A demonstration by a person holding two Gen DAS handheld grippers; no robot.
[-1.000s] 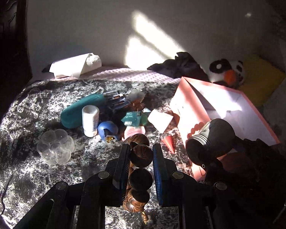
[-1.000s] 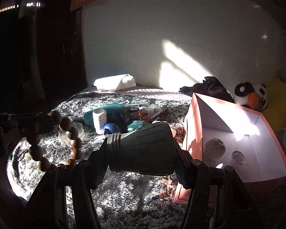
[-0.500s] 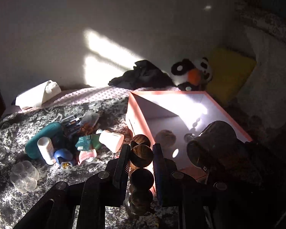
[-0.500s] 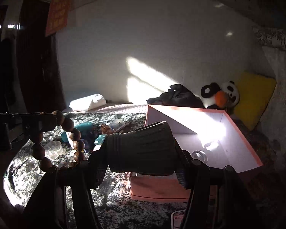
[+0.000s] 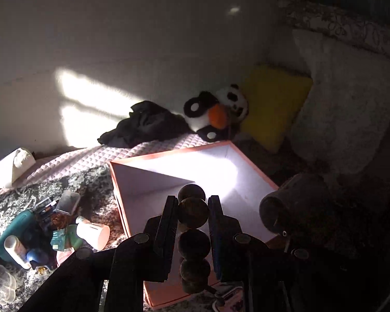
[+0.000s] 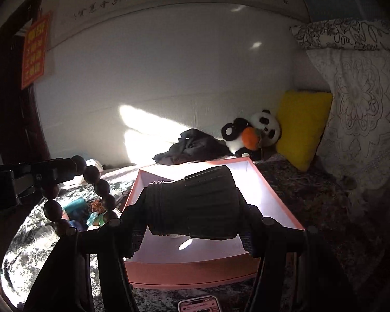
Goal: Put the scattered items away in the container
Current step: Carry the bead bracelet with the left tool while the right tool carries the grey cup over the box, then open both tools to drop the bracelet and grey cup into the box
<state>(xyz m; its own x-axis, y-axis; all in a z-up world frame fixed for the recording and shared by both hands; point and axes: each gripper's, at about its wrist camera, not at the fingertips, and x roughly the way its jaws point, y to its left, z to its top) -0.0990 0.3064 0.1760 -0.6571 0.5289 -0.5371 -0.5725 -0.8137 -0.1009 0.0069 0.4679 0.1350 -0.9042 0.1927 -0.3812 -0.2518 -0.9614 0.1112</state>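
My left gripper [image 5: 192, 215] is shut on a string of dark wooden beads [image 5: 193, 244], held above the near left part of the pink box [image 5: 169, 153]. It also shows in the right wrist view [image 6: 62, 169] with the beads [image 6: 101, 187] hanging from it. My right gripper [image 6: 192, 208] is shut on a dark ribbed flashlight [image 6: 195, 202], held over the pink box [image 6: 280, 208]. The flashlight also shows in the left wrist view [image 5: 291, 202]. The box floor is white, with a small round object [image 6: 184, 244] partly hidden under the flashlight.
A pile of scattered items lies left of the box: a teal case [image 5: 15, 228], a white cylinder [image 5: 93, 231], a blue object [image 5: 36, 256], a clear flower-shaped tray [image 5: 0, 284]. A panda toy [image 5: 215, 114], yellow pillow [image 5: 273, 104] and dark cloth [image 5: 145, 124] lie behind. A phone [image 6: 200, 304] lies near the front.
Both grippers have swung right and up from over the item pile to over the pink box, still carrying the beads and the flashlight.
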